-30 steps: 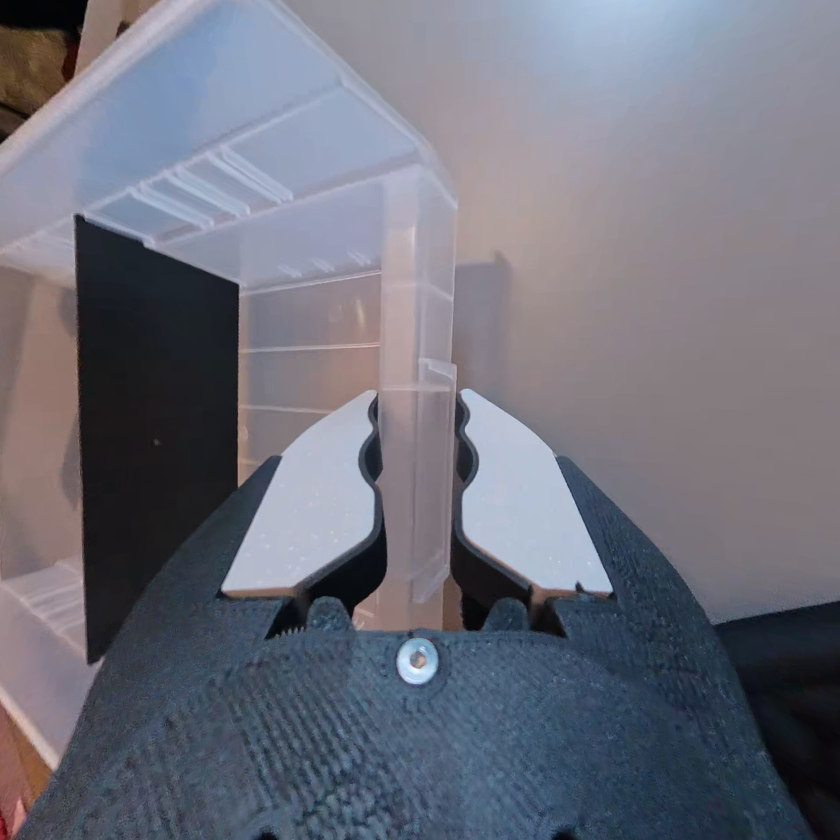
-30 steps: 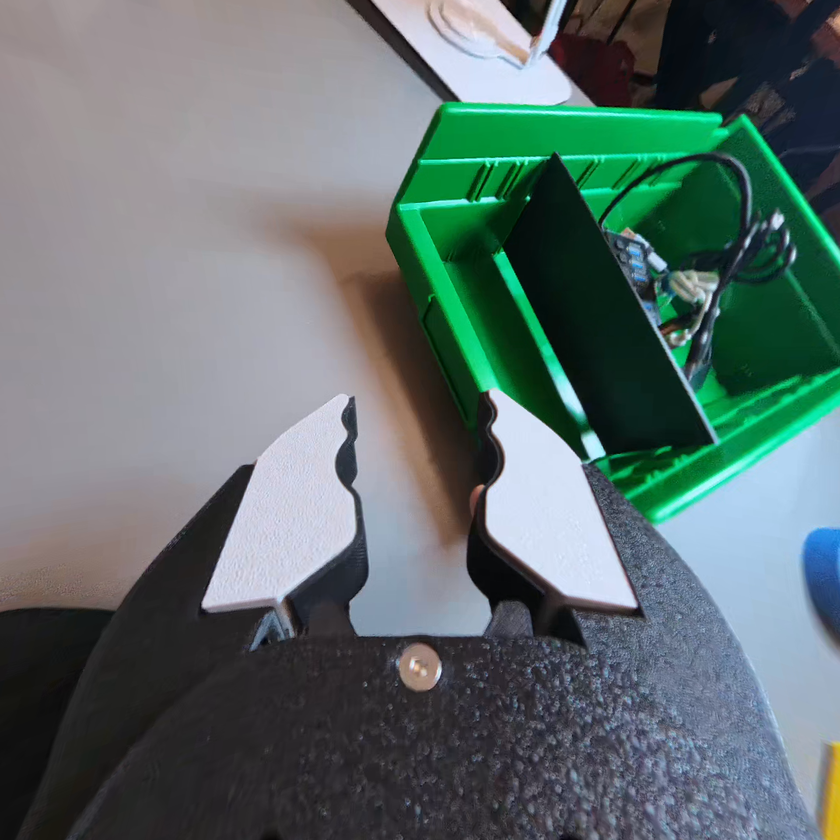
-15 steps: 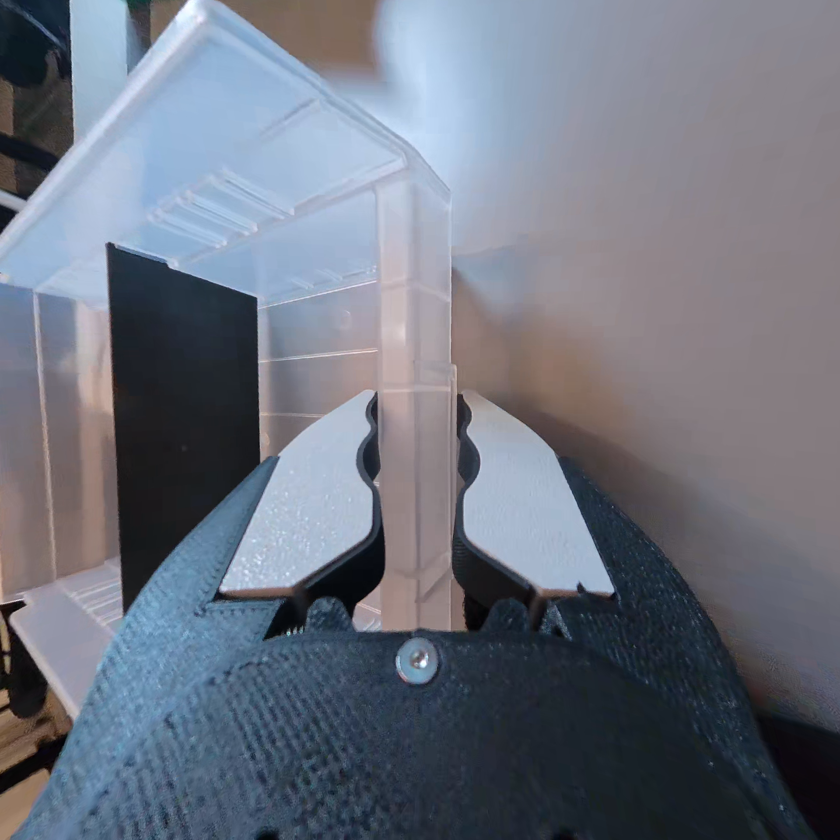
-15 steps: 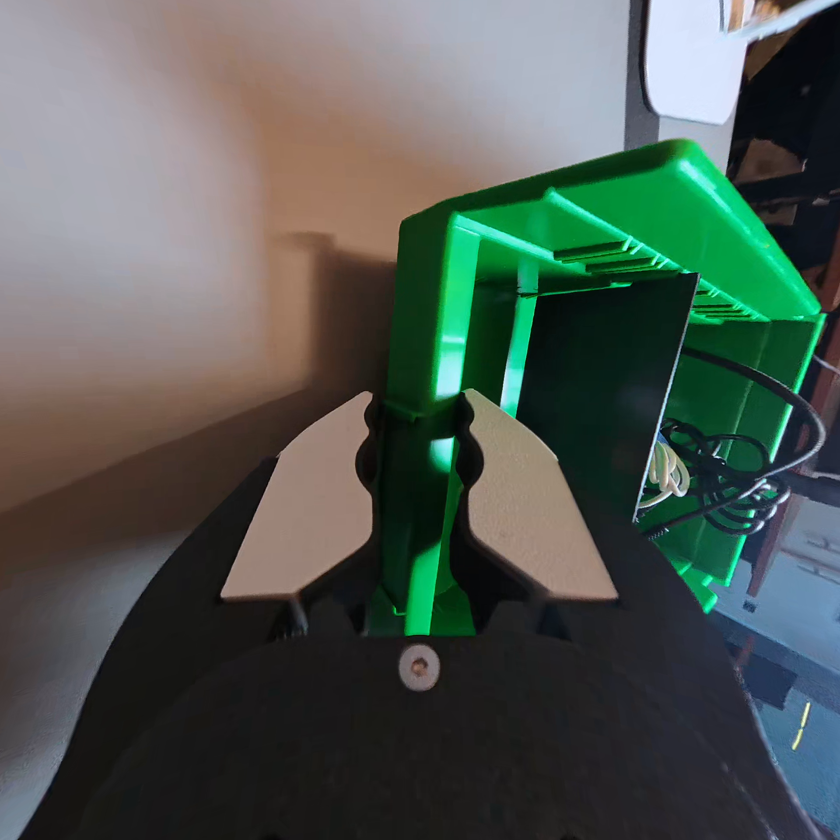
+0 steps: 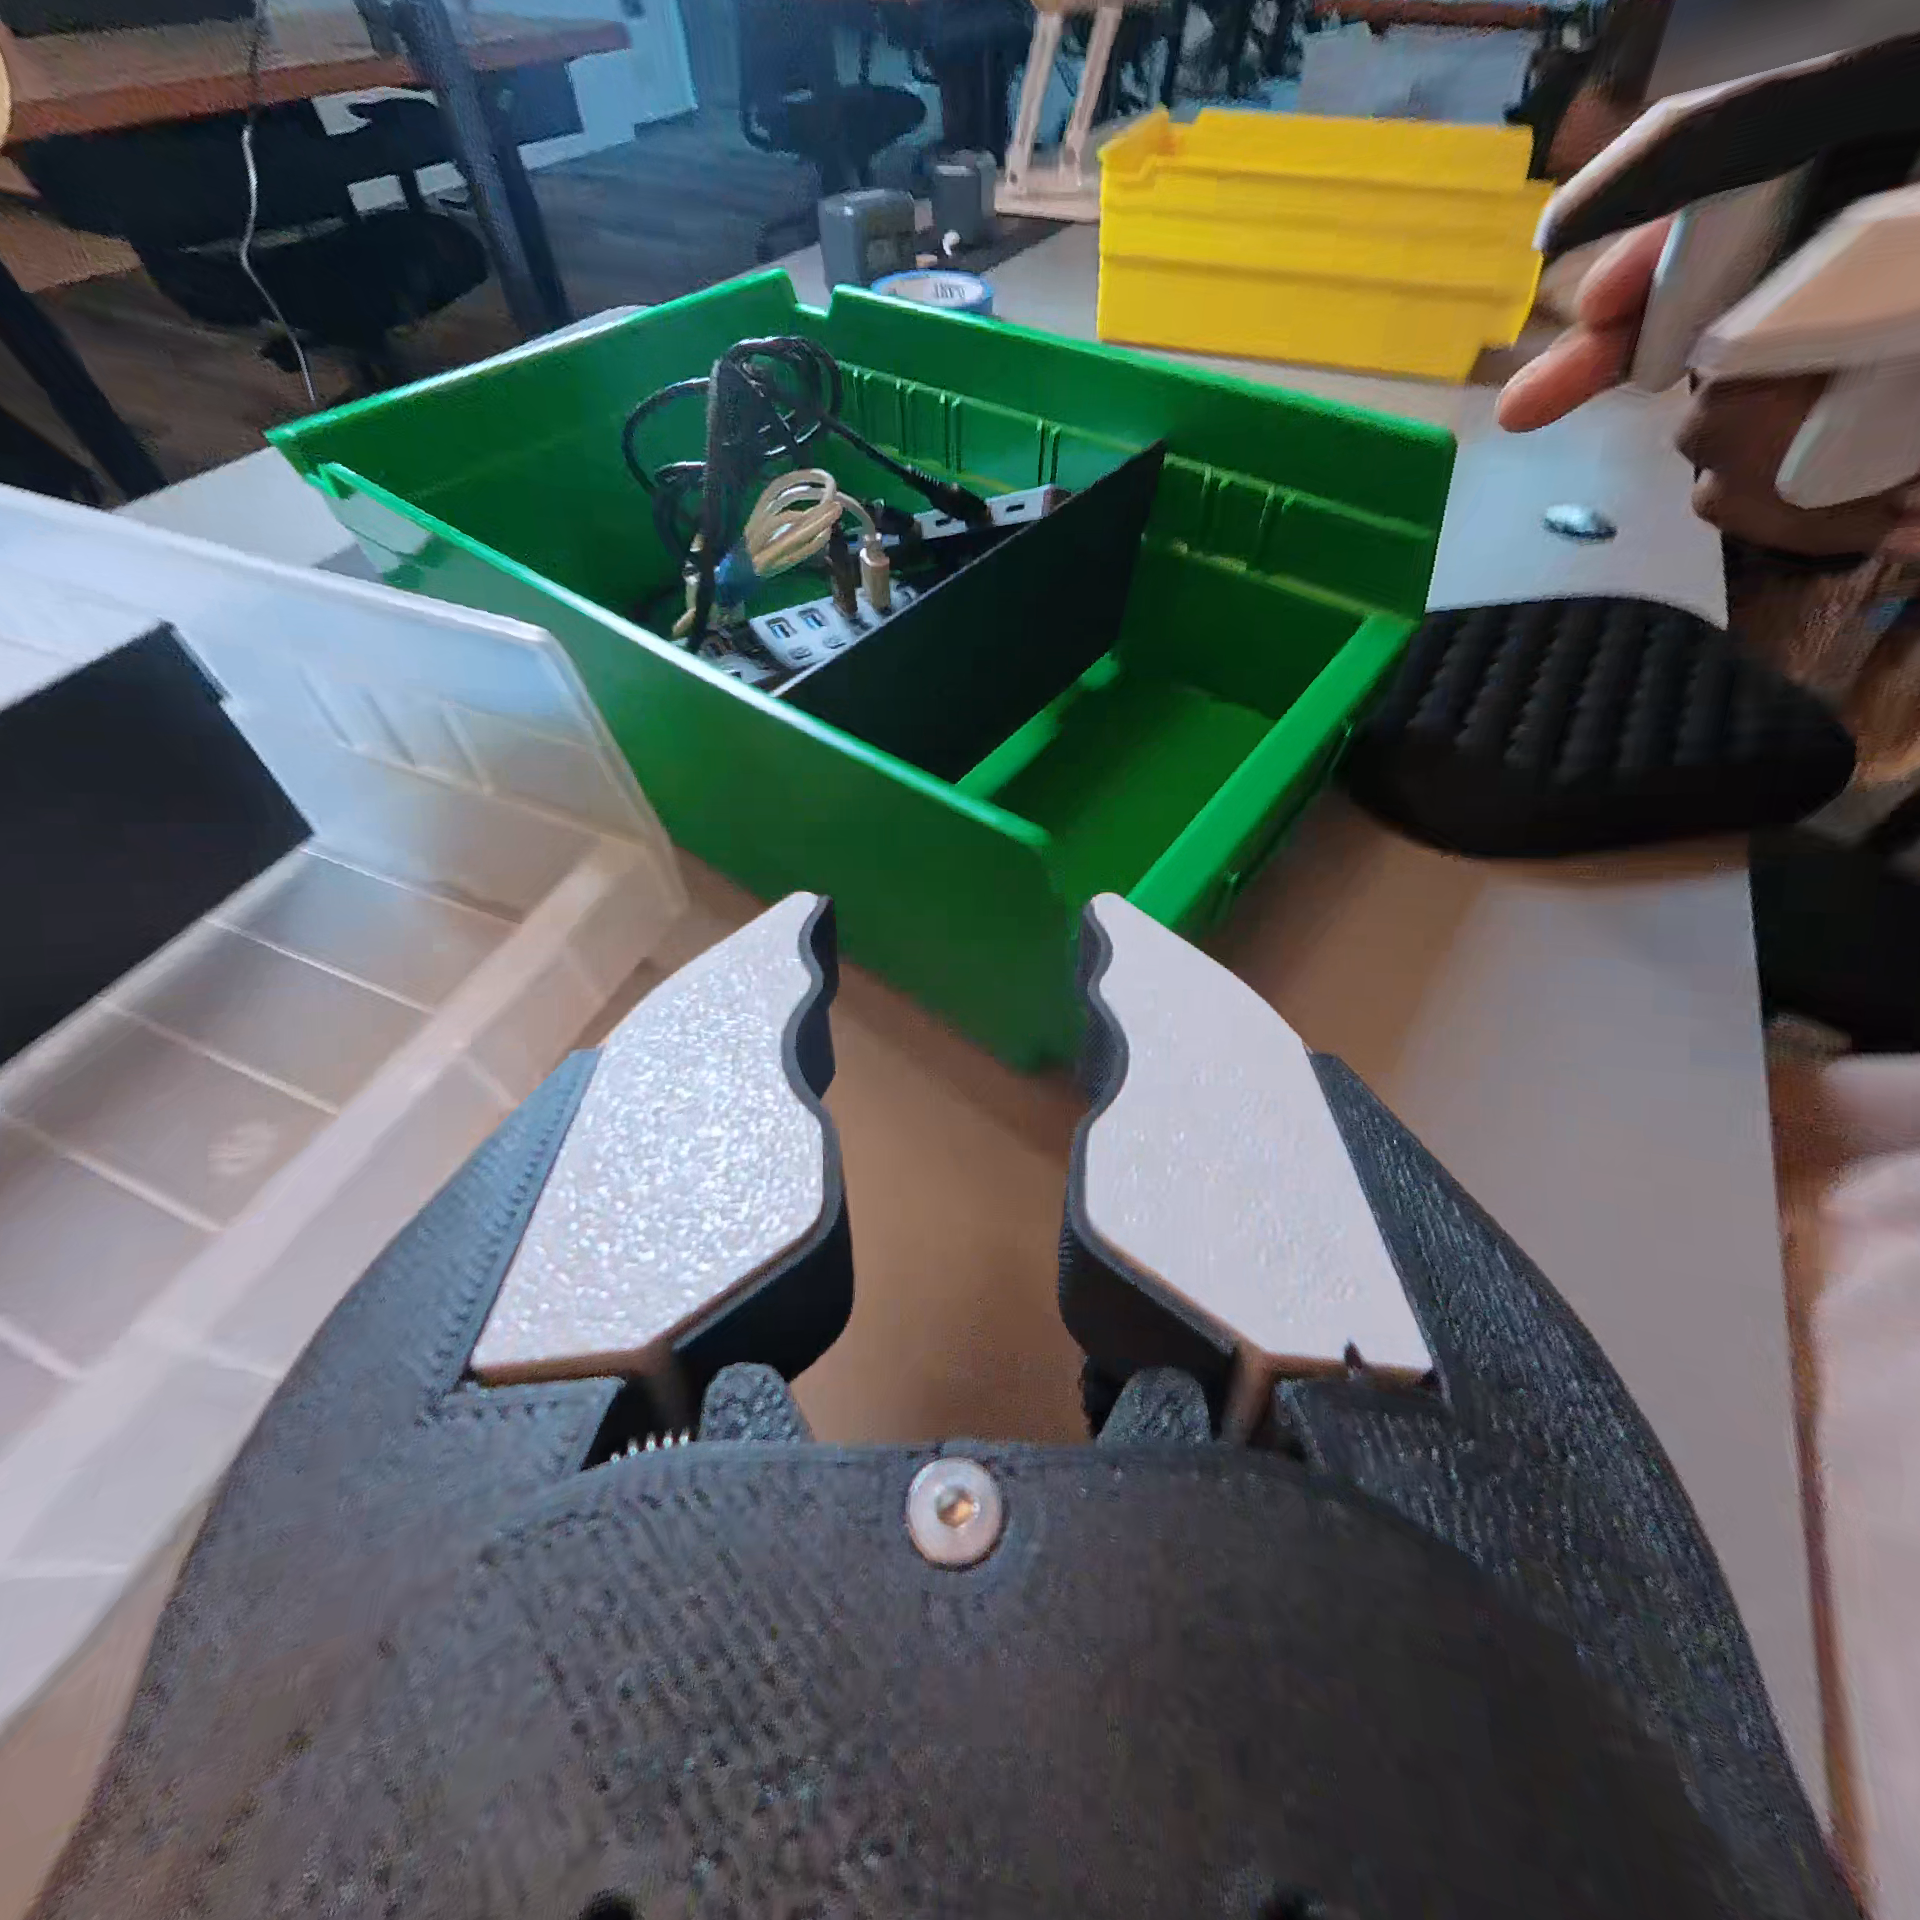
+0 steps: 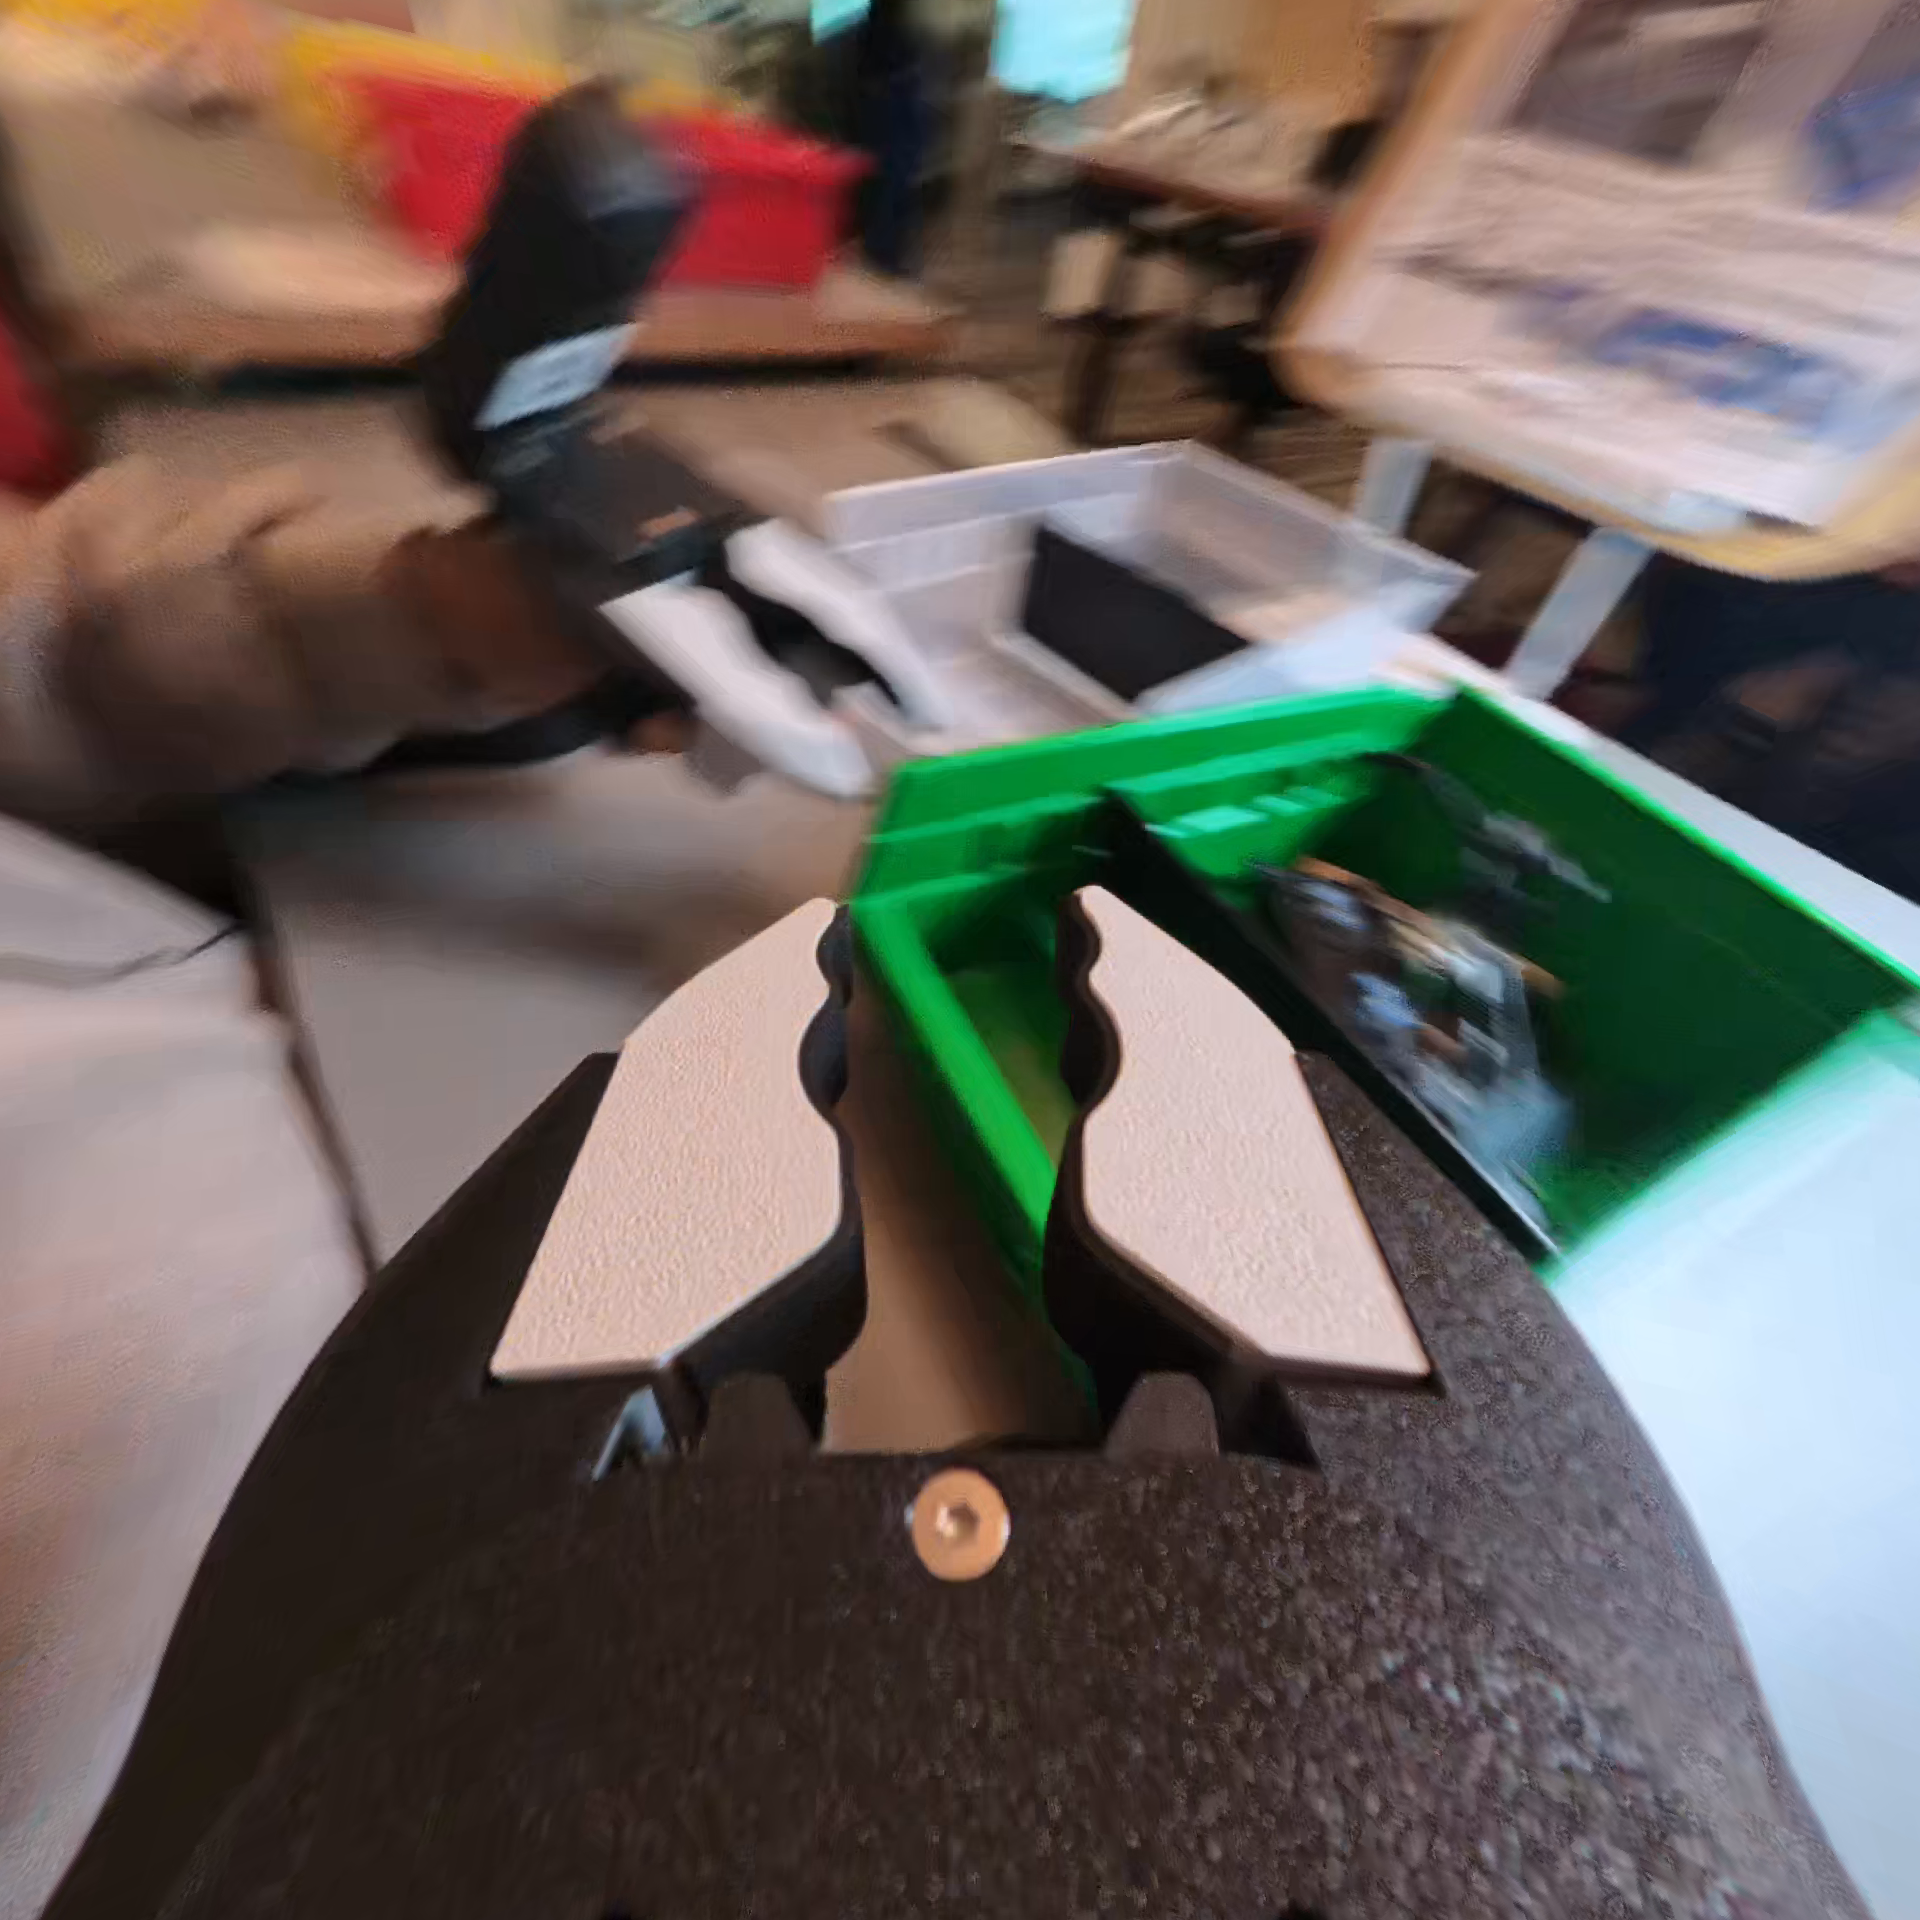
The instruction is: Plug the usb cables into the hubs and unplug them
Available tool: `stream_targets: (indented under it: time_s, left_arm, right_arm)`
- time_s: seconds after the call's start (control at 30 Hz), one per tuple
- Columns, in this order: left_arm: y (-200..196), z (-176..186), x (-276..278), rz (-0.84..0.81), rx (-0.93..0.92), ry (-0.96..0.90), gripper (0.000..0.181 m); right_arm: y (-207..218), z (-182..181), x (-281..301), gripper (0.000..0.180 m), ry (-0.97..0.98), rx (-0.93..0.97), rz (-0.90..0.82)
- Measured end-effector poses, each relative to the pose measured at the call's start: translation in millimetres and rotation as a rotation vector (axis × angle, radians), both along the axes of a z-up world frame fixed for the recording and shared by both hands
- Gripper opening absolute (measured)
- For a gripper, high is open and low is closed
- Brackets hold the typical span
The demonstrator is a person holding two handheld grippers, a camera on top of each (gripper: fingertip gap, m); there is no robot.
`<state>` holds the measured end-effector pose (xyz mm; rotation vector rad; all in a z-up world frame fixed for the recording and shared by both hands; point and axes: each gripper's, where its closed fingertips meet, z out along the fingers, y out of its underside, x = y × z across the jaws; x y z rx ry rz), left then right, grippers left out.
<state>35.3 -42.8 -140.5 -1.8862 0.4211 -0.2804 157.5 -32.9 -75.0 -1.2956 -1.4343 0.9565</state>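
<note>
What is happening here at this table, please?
A person works with two hand-held tongs at a table. Both tongs are open and hold nothing: the left tongs hover in front of the green bin, beside the clear bin; the right tongs straddle the green bin's wall without closing on it. The cables and hubs lie untouched in the green bin, behind its black divider.

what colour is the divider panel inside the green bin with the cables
Black. The flat divider panel in the green plastic bin shows best in the left wrist view.
</note>
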Motion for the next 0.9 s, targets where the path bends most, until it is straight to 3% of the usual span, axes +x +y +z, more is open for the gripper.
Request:
stream_targets:
  time_s: [0.1,0.23,0.27,0.33,0.47,0.6,0.73,0.9]
  left_arm:
    - [10.2,-8.9,18.5,0.085,-0.001,-0.106,0.056]
    - [34.6,-16.9,15.5,0.230,0.029,-0.103,0.039]
    - [38.6,-17.1,15.8,0.250,0.028,-0.100,0.039]
    - [42.8,-17.6,14.1,0.290,0.031,-0.048,0.032]
    - [40.8,-12.2,23.0,0.254,0.055,0.002,0.030]
    - [28.5,13.1,30.3,0.230,0.144,0.046,0.027]
    - [3.4,66.6,26.1,0.267,0.282,0.094,0.027]
    - [-59.1,132.8,-23.3,0.397,0.377,0.181,0.027]
  right_arm:
    - [70.3,-16.9,60.7,0.046,0.072,-0.144,-0.376]
    - [87.4,-74.9,59.6,0.061,-0.077,-0.276,-0.436]
    - [91.6,-80.2,51.9,0.059,-0.099,-0.271,-0.444]
    - [106.3,-87.4,39.6,0.035,-0.138,-0.224,-0.486]
    - [122.6,-82.1,45.5,0.019,-0.120,-0.111,-0.606]
    - [110.7,-63.7,55.4,0.017,-0.036,-0.074,-0.637]
    - [92.1,-8.6,51.7,0.017,0.076,0.029,-0.613]
    - [52.7,55.6,-8.8,0.018,0.200,0.048,-0.443]
